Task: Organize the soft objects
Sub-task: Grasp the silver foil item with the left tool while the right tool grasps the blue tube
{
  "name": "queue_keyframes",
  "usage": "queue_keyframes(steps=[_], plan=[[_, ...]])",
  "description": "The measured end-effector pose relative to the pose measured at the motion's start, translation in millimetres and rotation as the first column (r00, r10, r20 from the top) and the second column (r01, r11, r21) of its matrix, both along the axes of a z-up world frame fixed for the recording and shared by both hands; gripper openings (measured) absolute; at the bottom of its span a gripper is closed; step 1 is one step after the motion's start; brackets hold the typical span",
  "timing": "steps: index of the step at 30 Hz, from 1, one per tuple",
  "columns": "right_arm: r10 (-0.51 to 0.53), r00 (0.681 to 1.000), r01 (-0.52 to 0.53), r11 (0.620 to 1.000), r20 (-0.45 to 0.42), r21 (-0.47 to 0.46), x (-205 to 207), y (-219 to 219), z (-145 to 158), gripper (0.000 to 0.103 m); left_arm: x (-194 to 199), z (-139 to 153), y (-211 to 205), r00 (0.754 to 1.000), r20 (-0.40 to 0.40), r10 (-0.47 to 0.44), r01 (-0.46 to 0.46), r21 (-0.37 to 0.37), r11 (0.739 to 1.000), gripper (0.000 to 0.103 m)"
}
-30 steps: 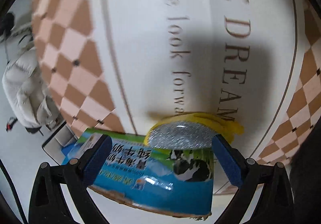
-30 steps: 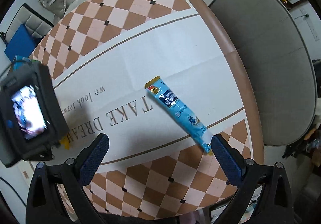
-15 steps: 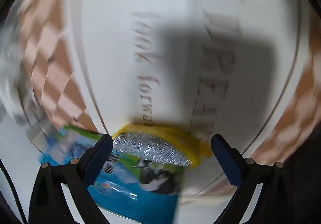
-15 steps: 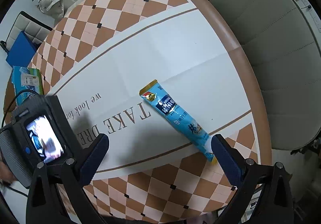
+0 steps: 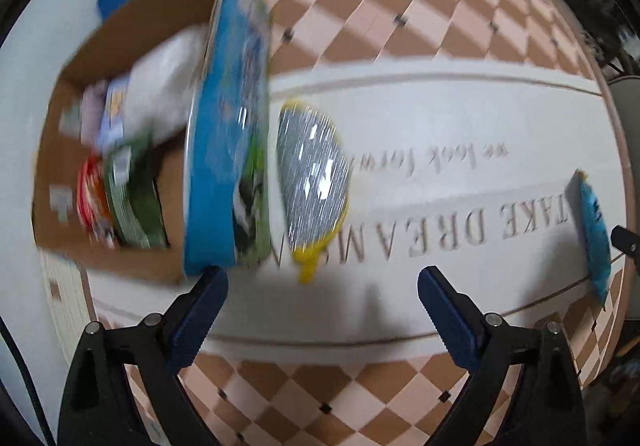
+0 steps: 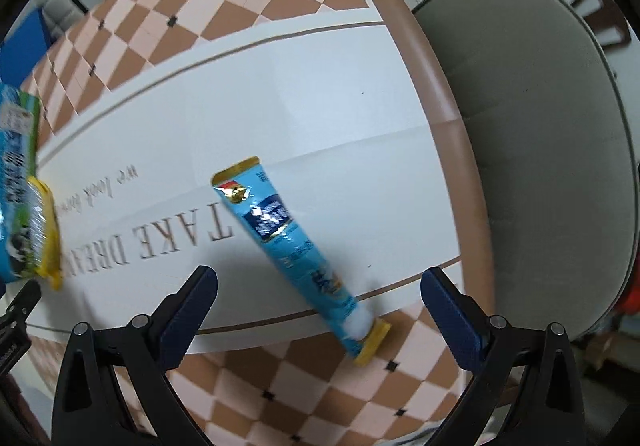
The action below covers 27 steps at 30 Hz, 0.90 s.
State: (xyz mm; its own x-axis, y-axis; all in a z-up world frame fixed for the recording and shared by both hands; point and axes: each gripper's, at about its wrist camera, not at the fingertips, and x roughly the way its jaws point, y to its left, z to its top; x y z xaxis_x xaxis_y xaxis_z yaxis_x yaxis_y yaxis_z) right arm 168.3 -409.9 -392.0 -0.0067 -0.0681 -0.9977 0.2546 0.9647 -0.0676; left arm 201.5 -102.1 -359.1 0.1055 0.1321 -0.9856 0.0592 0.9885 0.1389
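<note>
In the right wrist view a long light-blue tube (image 6: 288, 238) with yellow ends lies slantwise on the table. My right gripper (image 6: 318, 286) hangs open just above its lower half, touching nothing. In the left wrist view the same tube (image 5: 596, 230) shows at the far right. A silver and yellow pouch (image 5: 312, 174) rests on the table against the blue printed wall of a cardboard box (image 5: 228, 126). My left gripper (image 5: 320, 286) is above the table near the pouch; its jaws are closing with nothing between them.
The box interior (image 5: 176, 174) holds a white bag (image 5: 164, 86), a red packet (image 5: 90, 194) and a green packet (image 5: 132, 202). The table (image 6: 280, 94) has a chequered border and a brown rim. A grey cushioned chair (image 6: 520, 126) stands beyond the rim.
The left gripper has lifted and rolled about a quarter turn away from the pouch and box; the box's inside now shows. The right gripper has sunk closer to the tube.
</note>
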Motion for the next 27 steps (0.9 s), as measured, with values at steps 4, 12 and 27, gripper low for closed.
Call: queue_keyframes(steps=[4,12,27], plan=[[0.035,0.999,-0.036,0.999,-0.019,-0.027,2,3,-8,0.103,-22,-4,17,0.993,0.052,0.106,-0.105,-0.038,0.994,0.097],[0.076,0.996,-0.079,0.994,-0.042,-0.08,3,5,-29,0.103,-23,-56,48,0.956,0.055,0.29,-0.285,-0.074,0.956,0.097],[0.076,0.989,-0.073,0.997,-0.129,0.027,-6,8,-57,0.025,-48,-58,-2,0.994,0.073,0.077,-0.067,-0.136,0.988,0.007]])
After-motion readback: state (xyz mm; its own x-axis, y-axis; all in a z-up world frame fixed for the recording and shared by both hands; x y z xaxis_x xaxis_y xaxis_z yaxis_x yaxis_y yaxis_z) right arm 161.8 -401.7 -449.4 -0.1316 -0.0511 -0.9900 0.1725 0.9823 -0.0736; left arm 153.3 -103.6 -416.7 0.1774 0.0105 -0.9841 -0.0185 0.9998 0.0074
